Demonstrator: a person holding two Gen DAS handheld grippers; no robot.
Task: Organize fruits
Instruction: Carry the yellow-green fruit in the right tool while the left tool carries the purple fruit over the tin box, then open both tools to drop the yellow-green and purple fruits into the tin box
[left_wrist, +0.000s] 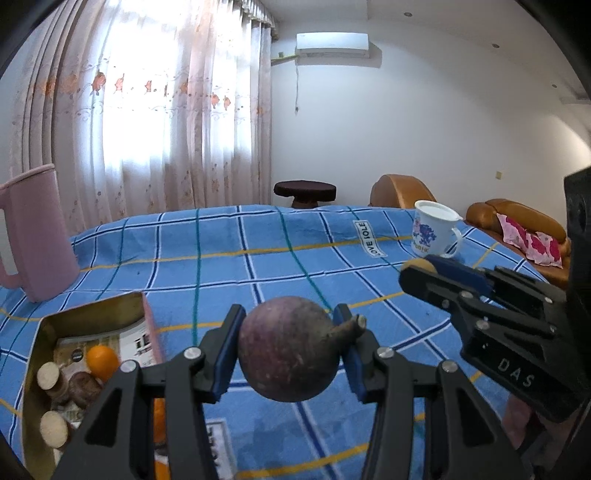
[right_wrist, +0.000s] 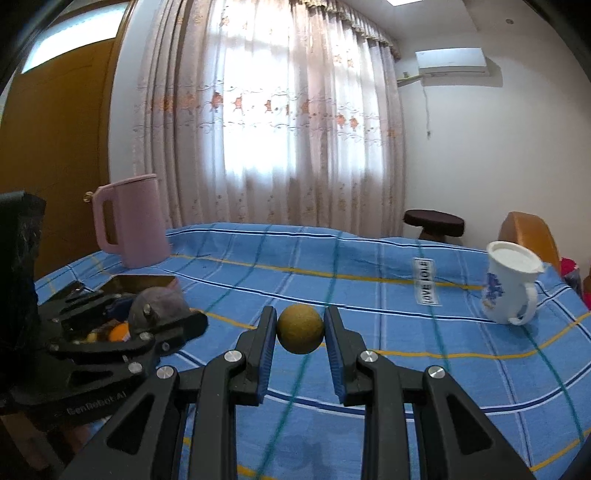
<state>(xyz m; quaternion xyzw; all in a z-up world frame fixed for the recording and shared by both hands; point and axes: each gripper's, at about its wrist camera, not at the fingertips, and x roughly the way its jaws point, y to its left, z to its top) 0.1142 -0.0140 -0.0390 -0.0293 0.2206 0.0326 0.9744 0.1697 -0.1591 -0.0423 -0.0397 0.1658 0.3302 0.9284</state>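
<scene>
My left gripper (left_wrist: 290, 332) is shut on a round purple fruit (left_wrist: 288, 350) with a short stem, held above the blue checked tablecloth (left_wrist: 258, 258). A gold tin box (left_wrist: 92, 314) at the lower left holds an orange (left_wrist: 102, 361) and several other pieces. My right gripper (right_wrist: 300, 325) is shut on a small yellow-brown round fruit (right_wrist: 300, 328), above the cloth. The right gripper also shows in the left wrist view (left_wrist: 417, 269); the left gripper with the purple fruit (right_wrist: 159, 304) shows at the left of the right wrist view, over the tin box (right_wrist: 144, 281).
A pink jug (left_wrist: 33, 236) stands at the far left of the table. A white mug with a blue print (left_wrist: 434, 229) stands at the far right. A dark stool (left_wrist: 304, 192) and a brown sofa (left_wrist: 517, 221) lie beyond the table.
</scene>
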